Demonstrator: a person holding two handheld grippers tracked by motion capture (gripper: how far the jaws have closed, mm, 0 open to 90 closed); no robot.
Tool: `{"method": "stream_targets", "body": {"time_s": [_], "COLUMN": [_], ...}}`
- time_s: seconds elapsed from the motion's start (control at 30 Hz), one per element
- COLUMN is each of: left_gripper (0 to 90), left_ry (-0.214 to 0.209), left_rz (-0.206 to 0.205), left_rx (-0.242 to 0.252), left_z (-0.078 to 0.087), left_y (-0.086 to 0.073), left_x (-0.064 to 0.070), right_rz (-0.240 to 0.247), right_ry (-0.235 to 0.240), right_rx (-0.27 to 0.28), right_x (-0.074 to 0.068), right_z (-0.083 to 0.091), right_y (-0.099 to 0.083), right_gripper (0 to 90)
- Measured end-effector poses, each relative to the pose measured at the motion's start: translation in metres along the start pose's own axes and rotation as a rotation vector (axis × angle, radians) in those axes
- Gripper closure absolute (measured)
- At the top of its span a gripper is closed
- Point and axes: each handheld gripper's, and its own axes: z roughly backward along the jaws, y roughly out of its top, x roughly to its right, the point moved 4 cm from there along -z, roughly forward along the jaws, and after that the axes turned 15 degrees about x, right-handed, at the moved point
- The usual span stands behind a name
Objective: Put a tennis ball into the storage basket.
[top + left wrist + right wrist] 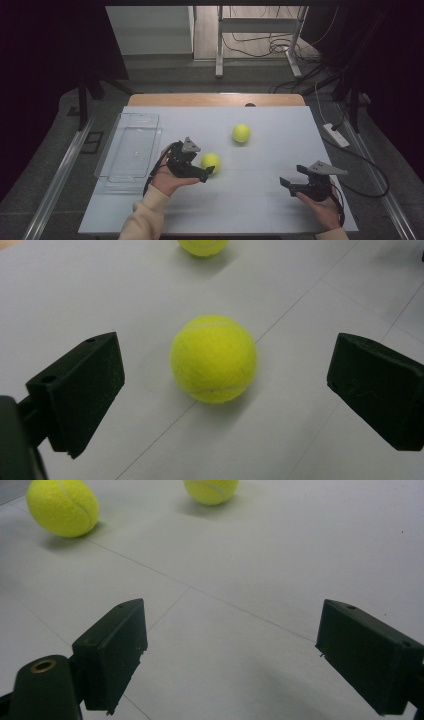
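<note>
Sleeved forearm at bottom centre of high view, hand carrying left gripper [206, 172], jaws spread wide, nothing held. Near ball [211, 162] sits mid-frame between jaws, untouched; no readable print on it. Far ball [241, 133] above right, well apart. Right gripper [287, 184] lower right, jaws wide, empty, bare table [260, 205] around. Clear tray [129, 150] at left edge.

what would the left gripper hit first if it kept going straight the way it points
Most likely the nearer tennis ball, which sits centred between the open jaws of the left gripper. The second tennis ball lies farther along.
</note>
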Motion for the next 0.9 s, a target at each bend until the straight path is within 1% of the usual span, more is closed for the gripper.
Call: {"method": "stream_targets", "body": {"time_s": [0.2,0.37,0.53,0.9], "left_gripper": [2.7,2.7,2.7,2.4], "left_ry": [-0.006,-0.006,-0.005,-0.014], "left_rz": [-0.006,-0.006,-0.01,-0.021], "left_rx": [-0.023,-0.038,-0.041,-0.079], "left_z": [-0.012,-0.017,-0.021,-0.037], "left_y": [0.001,0.002,0.006,0.006], "left_x": [0.001,0.001,0.0,0.002], "right_rz": [-0.001,-0.005,-0.003,0.0], "right_ry": [-0.007,-0.007,-0.006,-0.011], "right_rx": [0.002,-0.001,-0.006,-0.004], "right_x": [0.0,0.0,-0.001,0.0], "right_z": [0.001,0.002,0.0,0.0], "right_y": [-0.001,-0.002,-0.002,-0.002], "right_gripper": [12.9,13.0,12.9,13.1]}}
